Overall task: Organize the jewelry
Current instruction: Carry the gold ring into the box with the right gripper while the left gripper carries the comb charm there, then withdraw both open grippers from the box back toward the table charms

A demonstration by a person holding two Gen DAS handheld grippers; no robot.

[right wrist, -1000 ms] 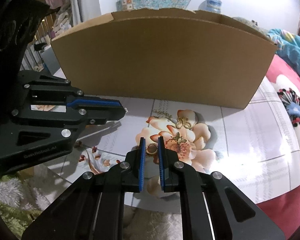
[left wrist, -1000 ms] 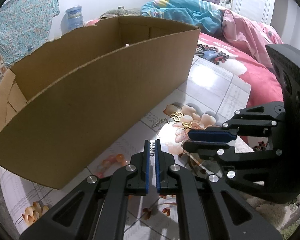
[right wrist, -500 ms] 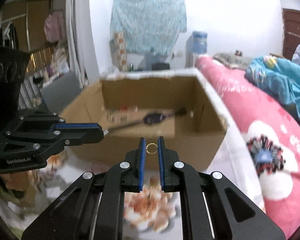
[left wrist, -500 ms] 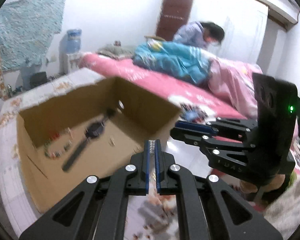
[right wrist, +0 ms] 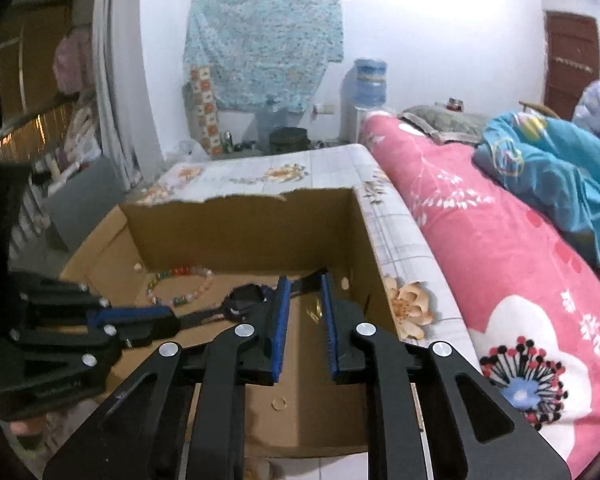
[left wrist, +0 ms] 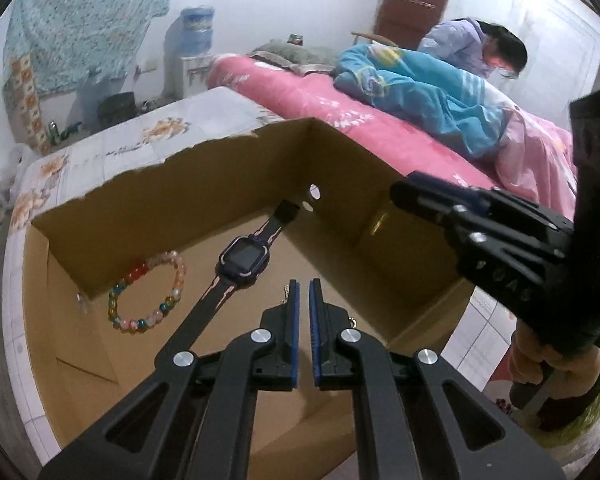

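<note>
1. The left gripper's (left wrist: 304, 304) fingers (left wrist: 294, 320) sit narrowly parted above the cardboard box (left wrist: 148, 208), with a small chain (left wrist: 286, 292) beside one pad; whether it is gripped I cannot tell.
2. The right gripper's (right wrist: 305, 312) fingers (right wrist: 280, 320) are spread and released, with a gold ring (right wrist: 315, 312) below them inside the box.
3. A bead bracelet (left wrist: 146, 292) and watch (left wrist: 242, 258) lie on the box floor.

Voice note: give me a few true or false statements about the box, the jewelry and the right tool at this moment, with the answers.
1. The bead bracelet lies inside the cardboard box. True.
2. The watch lies on the bed. False: it is in the box, beside the bracelet.
3. The right tool is open. True.
4. A lid covers the box. False: its top is open.
</note>
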